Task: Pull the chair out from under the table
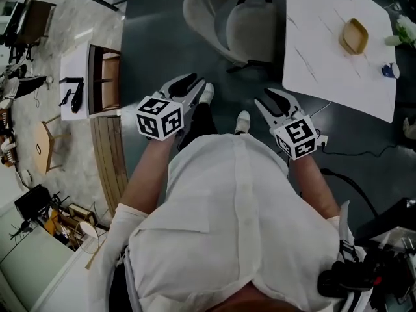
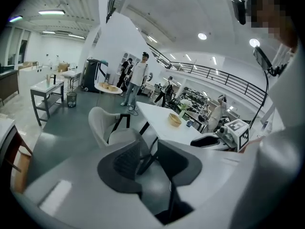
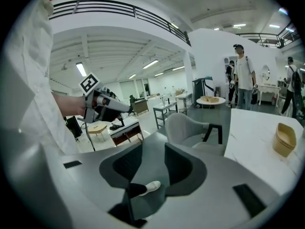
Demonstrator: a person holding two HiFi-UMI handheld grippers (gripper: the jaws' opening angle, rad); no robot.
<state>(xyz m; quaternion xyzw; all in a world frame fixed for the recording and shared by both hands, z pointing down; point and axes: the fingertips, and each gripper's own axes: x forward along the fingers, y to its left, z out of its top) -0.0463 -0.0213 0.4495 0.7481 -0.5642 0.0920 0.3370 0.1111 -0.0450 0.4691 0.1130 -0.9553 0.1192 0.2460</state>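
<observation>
A white shell chair [image 1: 227, 15] stands on the dark floor beside the left edge of the white table [image 1: 325, 57]; its seat is close to that edge. It also shows in the left gripper view [image 2: 107, 128] and the right gripper view [image 3: 186, 125]. My left gripper [image 1: 190, 85] and right gripper [image 1: 276, 101] hang in front of my body, short of the chair and apart from it. Both are open, and only floor shows between the jaws of the left gripper [image 2: 148, 157] and the right gripper [image 3: 153, 163].
A wooden bowl [image 1: 355, 36] and small items lie on the table. A low wooden shelf [image 1: 104, 77] and a bench [image 1: 110, 155] stand at the left. A cable [image 1: 351, 153] runs over the floor at the right. People stand far off beyond a round table [image 2: 108, 88].
</observation>
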